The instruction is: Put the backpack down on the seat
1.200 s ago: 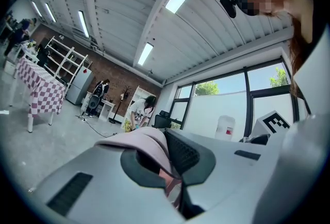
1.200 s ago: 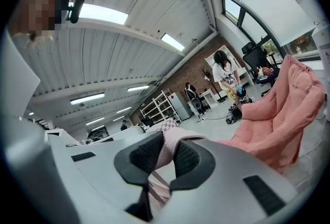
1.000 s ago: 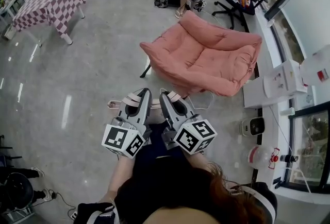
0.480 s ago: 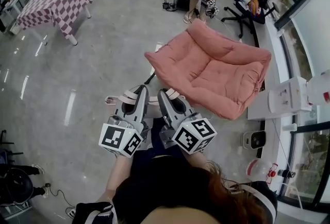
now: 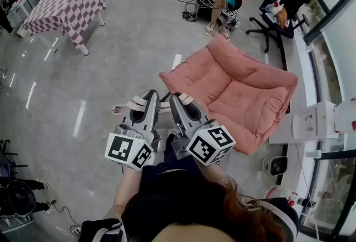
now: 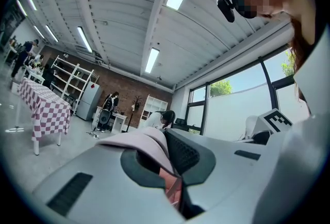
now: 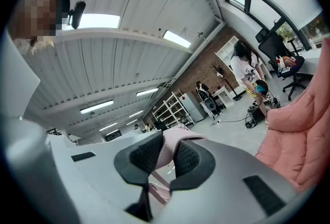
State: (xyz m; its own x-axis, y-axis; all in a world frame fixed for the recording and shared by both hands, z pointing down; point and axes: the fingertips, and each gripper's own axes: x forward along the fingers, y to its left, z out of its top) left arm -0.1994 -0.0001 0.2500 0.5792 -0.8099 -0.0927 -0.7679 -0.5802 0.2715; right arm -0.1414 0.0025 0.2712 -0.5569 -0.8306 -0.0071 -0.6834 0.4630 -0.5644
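Left tool, right tool clamp straps; backpack hangs.

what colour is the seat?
Salmon pink. The seat shows best in the head view.

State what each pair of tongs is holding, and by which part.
The backpack, by its pink straps: left tongs shut on one, right tongs on the other.
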